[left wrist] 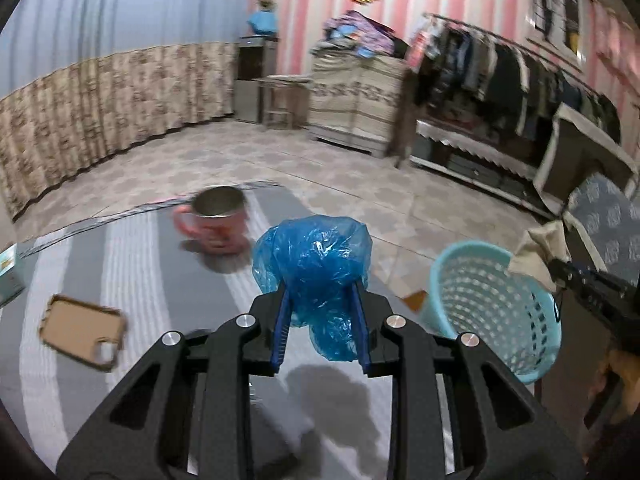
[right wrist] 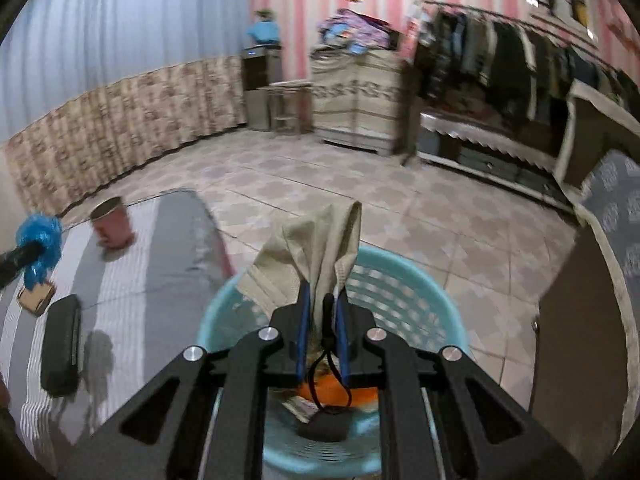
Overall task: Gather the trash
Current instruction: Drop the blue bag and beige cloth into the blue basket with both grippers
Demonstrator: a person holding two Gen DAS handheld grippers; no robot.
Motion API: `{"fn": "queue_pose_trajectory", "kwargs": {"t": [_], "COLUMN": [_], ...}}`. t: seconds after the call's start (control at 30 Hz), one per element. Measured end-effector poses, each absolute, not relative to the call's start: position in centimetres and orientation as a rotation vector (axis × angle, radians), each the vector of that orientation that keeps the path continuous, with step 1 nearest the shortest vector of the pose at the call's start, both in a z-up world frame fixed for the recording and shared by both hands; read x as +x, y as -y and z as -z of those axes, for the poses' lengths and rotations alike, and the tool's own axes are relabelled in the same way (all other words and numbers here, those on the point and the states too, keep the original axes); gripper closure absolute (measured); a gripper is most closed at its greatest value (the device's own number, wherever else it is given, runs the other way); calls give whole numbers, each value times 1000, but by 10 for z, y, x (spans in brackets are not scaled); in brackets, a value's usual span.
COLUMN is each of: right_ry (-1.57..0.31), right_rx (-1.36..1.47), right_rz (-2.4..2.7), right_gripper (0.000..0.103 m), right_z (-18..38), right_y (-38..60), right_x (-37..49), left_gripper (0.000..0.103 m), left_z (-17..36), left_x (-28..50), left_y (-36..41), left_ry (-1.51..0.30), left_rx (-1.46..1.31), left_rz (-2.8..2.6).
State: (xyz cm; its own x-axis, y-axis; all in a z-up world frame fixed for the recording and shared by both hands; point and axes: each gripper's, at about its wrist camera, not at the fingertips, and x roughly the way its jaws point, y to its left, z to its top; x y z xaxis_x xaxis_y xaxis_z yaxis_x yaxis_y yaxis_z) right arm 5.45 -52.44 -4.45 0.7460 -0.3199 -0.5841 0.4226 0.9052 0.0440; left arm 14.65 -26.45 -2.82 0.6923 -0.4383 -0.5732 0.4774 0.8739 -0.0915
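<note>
Left tool point(left wrist: 320, 300): jaws narrowed onto a crumpled blue plastic bag point(left wrist: 316, 264), which bulges above and below the pads. The bag is carried clear of the striped counter point(left wrist: 120, 264), its shadow falling on the cloth beneath, with the light-blue perforated waste basket point(left wrist: 492, 308) to the right, just off the counter's edge. Judgement: the bag is held high so that it clears the rim on its way over.

Right tool point(right wrist: 322, 312): jaws nearly closed on a beige face mask point(right wrist: 316, 248), pinched at its lower edge so the body stands up between the pads; a black cord hangs below the jaws. This tool is directly above the basket mouth point(right wrist: 400, 280), where orange and paper scraps already lie at the bottom. Judgement: the mask is positioned for release.

Pose: both tools point forward and moderately downward, the right ahead of the left in reaching the basket.

Remaining on the counter: a pink mug point(left wrist: 216, 220), a tan phone case point(left wrist: 82, 332) and a black case point(right wrist: 60, 348). None appears to be trash.
</note>
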Motion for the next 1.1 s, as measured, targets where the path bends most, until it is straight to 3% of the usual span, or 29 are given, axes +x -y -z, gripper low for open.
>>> {"fn": "queue_pose_trajectory", "kwargs": {"t": [0.43, 0.5, 0.57, 0.6, 0.73, 0.87, 1.03, 1.1], "right_ry": [-622, -622, -621, -621, -631, -649, -672, -687], "right_rx": [226, 234, 256, 263, 278, 270, 298, 297], "right_rz": [510, 513, 513, 515, 502, 470, 405, 397], "right_gripper": [91, 91, 91, 91, 91, 91, 87, 71], "right_z": [65, 68, 70, 70, 75, 78, 85, 90], "right_y": [575, 580, 586, 587, 590, 582, 570, 565], "right_x": [56, 53, 51, 51, 52, 60, 74, 81], "left_gripper": [76, 68, 32, 27, 22, 9, 5, 5], "left_z": [73, 78, 79, 78, 67, 51, 30, 22], "left_x": [136, 134, 135, 135, 140, 142, 139, 136], "left_y": [409, 422, 429, 430, 419, 395, 358, 343], "left_ry": [-682, -681, -680, -673, -660, -621, -573, -557], "left_rx": [165, 196, 213, 210, 202, 177, 172, 163], "left_rz": [705, 706, 698, 688, 663, 589, 494, 470]}}
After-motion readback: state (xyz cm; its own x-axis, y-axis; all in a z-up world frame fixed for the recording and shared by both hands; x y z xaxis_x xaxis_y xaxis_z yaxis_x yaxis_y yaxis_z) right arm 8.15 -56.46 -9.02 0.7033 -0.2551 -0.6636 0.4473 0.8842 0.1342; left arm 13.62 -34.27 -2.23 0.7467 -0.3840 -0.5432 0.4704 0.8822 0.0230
